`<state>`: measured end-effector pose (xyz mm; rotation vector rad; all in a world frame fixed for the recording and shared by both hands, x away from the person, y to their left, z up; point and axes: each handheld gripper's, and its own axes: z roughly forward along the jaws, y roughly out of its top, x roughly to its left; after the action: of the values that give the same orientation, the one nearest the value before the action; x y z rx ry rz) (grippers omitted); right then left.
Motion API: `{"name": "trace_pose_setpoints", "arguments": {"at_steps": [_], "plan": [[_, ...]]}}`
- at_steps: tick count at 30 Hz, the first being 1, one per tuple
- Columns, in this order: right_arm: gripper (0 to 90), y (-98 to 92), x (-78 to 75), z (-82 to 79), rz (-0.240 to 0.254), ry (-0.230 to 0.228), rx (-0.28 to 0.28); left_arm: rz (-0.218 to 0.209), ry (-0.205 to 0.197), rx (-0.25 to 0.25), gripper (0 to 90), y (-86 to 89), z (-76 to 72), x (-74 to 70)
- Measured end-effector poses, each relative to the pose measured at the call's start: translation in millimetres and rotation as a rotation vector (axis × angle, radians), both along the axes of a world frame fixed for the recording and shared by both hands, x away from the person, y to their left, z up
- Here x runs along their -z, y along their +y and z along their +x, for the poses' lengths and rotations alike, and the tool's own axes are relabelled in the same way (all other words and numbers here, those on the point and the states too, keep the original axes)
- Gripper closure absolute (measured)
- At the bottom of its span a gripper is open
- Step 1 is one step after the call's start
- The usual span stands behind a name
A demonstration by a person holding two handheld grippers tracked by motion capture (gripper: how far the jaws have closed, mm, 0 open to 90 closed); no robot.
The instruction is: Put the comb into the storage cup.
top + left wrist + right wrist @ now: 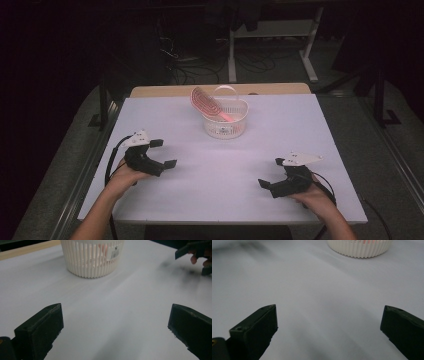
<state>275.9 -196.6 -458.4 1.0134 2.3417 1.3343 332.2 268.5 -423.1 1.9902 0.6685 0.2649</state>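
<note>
A white slotted basket [226,122] with a hoop handle stands at the table's back middle. A pink hairbrush [206,103] leans in it, head sticking up over the left rim. My left gripper [162,153] rests at the left of the table, open, jaws wide apart with nothing between them. My right gripper [271,172] rests near the front right, also open and empty. The left gripper view has the basket [91,257] ahead of the gripper [115,322] and the other gripper [193,256] at top right. The right gripper view shows the basket's base [359,247] far ahead of the gripper [329,325].
The white table [220,165] has a wooden strip [165,91] along its back edge. Dark floor with cables and white desk legs [232,55] lies beyond. Bare table surface separates the two grippers and the basket.
</note>
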Motion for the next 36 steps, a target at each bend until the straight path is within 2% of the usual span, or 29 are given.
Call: {"name": "trace_pose_setpoints", "arguments": {"at_steps": [8,15,21,29,36], "plan": [[0.6,0.5,0.0,0.1,-0.001,0.002,-0.001,0.0,0.015,0.003,0.0,6.5,-14.3,8.5],[0.6,1.0,-0.3,0.3,0.002,-0.001,-0.002,-0.01,0.006,-0.004,0.0,12.3,-23.1,14.5],[0.6,0.4,-0.6,0.4,0.005,0.001,0.0,0.011,0.002,0.005,0.0,13.3,-30.2,22.1],[0.6,0.0,0.2,0.7,0.002,0.003,0.001,0.02,0.009,0.033,0.0,6.8,-30.9,25.2],[0.6,-0.4,0.6,1.7,0.0,0.006,0.003,0.021,0.018,0.035,0.0,7.2,-30.6,26.0]]}}
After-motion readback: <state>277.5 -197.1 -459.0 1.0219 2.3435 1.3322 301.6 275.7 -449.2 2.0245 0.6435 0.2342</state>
